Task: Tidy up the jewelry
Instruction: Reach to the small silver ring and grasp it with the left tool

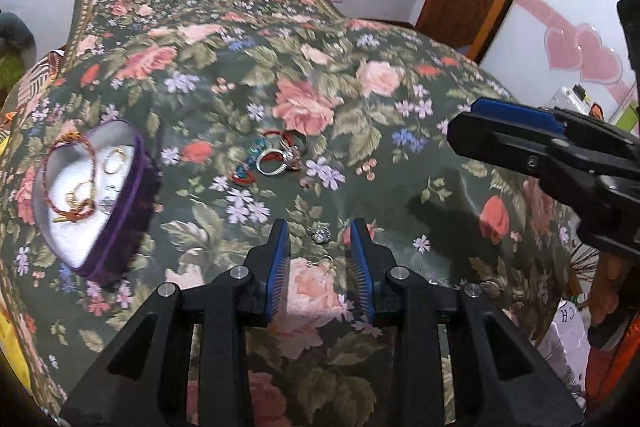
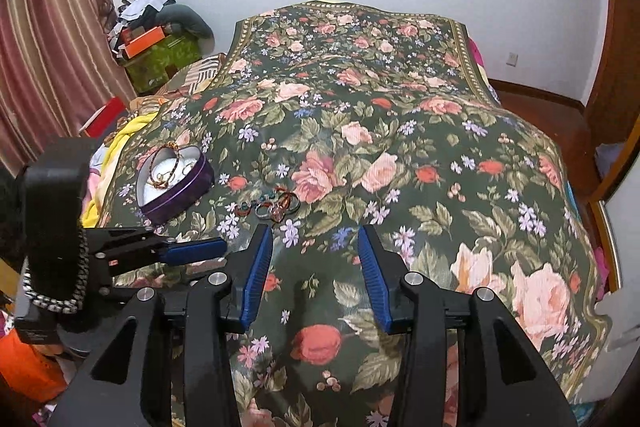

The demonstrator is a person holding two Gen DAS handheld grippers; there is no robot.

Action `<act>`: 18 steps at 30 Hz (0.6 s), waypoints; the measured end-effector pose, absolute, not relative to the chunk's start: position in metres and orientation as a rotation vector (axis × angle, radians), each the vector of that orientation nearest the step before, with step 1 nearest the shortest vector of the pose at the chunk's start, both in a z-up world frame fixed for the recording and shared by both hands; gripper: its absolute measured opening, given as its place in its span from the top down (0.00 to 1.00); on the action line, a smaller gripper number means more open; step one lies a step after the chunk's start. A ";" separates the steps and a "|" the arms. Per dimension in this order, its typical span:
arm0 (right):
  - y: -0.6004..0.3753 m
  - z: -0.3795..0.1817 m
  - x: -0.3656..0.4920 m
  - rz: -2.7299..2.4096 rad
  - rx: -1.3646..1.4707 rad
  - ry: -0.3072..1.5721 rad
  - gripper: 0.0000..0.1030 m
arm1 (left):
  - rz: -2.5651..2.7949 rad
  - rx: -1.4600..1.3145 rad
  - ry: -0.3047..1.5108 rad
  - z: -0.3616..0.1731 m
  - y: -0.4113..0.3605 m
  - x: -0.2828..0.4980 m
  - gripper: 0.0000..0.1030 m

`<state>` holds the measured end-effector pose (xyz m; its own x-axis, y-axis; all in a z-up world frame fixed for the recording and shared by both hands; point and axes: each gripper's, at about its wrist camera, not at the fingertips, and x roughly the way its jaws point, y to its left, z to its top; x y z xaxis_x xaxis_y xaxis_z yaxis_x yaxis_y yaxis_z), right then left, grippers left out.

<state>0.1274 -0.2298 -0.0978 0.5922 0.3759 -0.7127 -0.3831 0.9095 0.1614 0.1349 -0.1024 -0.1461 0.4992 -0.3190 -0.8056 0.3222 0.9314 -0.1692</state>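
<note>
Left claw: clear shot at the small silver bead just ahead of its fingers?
Probably yes. The left claw stands open and empty, and the silver bead lies on the floral bedspread right between its fingertips. Nothing covers it; the right claw is off to the side.

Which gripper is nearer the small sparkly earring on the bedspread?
Left. The left gripper is right over the sparkly earring, which sits on the bedspread between its open fingers. The right gripper hovers off to the side, fingers empty.
</note>
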 end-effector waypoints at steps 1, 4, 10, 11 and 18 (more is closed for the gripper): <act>-0.230 -0.098 0.127 0.443 -0.007 0.828 0.61 | -0.388 0.010 0.979 -0.149 -0.105 0.136 0.70; -0.231 -0.100 0.127 0.448 -0.001 0.834 0.61 | -0.384 0.026 0.991 -0.156 -0.109 0.139 0.70; -0.231 -0.101 0.127 0.452 0.007 0.837 0.61 | -0.375 0.055 0.976 -0.159 -0.112 0.142 0.83; -0.231 -0.102 0.127 0.453 0.009 0.839 0.61 | -0.375 0.062 0.976 -0.160 -0.113 0.143 0.88; -0.226 -0.104 0.130 0.460 0.002 0.852 0.61 | -0.365 0.043 0.946 -0.154 -0.102 0.139 0.88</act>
